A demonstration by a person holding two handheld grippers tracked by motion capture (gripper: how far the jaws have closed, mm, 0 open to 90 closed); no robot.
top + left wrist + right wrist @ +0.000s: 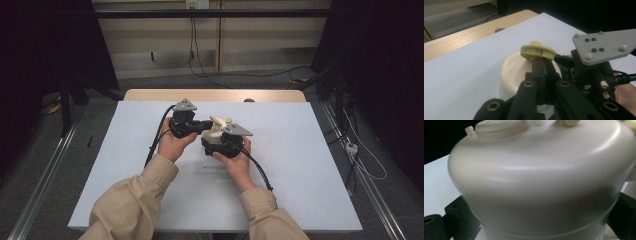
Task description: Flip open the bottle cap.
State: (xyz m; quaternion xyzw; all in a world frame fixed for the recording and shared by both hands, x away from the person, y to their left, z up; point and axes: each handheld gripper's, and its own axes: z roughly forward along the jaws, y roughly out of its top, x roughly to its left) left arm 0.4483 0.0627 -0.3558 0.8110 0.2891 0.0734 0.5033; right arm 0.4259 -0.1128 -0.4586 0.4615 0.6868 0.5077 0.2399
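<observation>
Here, the scene was set out as follows.
Setting: a pale surface (300,150) was seen from above, with a wooden edge at its far side and two tan-sleeved forearms reaching in from the near side.
Cream container (511,67): a rounded, dome-topped plastic vessel was held near the middle of the surface, between the two grippers.
Yellowish cap (537,51): a flat round cap with a small knob on top was seen at the container's top, tilted slightly.
Left gripper (202,125): it was held in the left hand (172,145) and pointed across toward the container; its fingers were pressed together on the near rim of the cap.
Right gripper (215,142): it was held in the right hand (235,160), just beside the left gripper; its fingers were spread wide and clamped on either side of the container's body.
Container top: in the right gripper view, a raised threaded neck (501,127) was seen on the dome.
</observation>
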